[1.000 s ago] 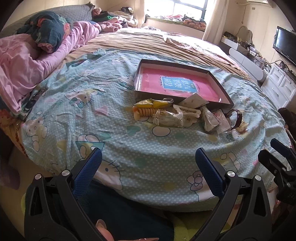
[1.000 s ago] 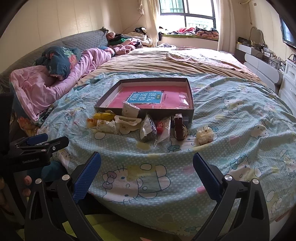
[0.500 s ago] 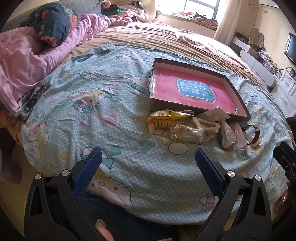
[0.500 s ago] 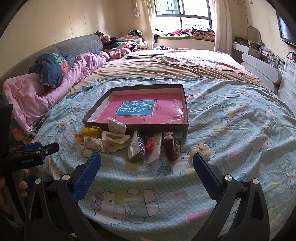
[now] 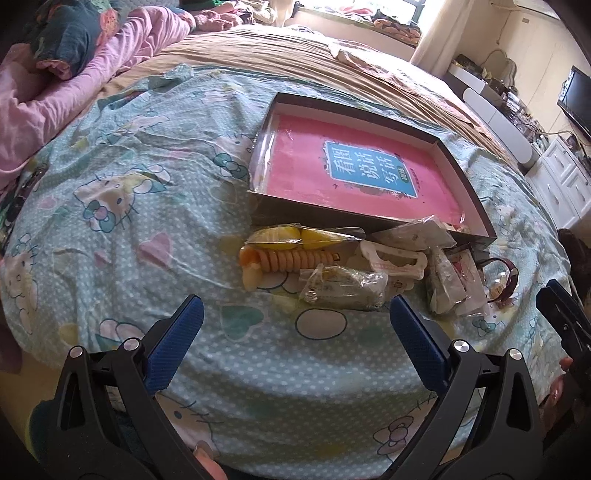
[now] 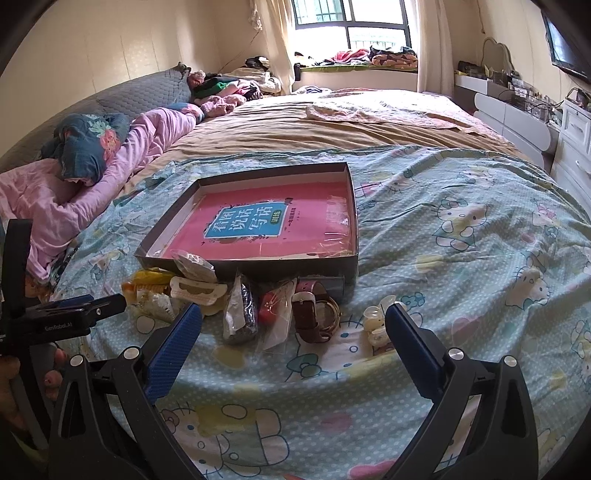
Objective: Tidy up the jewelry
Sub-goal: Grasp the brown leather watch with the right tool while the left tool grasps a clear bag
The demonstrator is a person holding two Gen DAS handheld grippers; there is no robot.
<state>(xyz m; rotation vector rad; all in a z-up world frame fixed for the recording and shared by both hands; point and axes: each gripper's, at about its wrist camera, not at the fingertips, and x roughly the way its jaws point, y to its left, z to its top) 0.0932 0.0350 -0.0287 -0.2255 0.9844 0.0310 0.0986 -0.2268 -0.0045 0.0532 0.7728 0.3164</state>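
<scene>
Left wrist view — jewelry pile (image 5: 354, 273) nearer, larger.

Daylight pours in from the window (image 6: 351, 27) at the far end of the room, blown out to white around its panes. The bed (image 6: 461, 229) is evenly and softly lit, with faint shadows. A clear film over the pink book (image 5: 354, 170) shows glare (mostly along its left edge). Fisheye distortion bends both views, and the corners go black.

Bed (image 6: 461, 229): box (image 6: 258, 264), bagged jewelry (image 6: 240, 310)
</scene>
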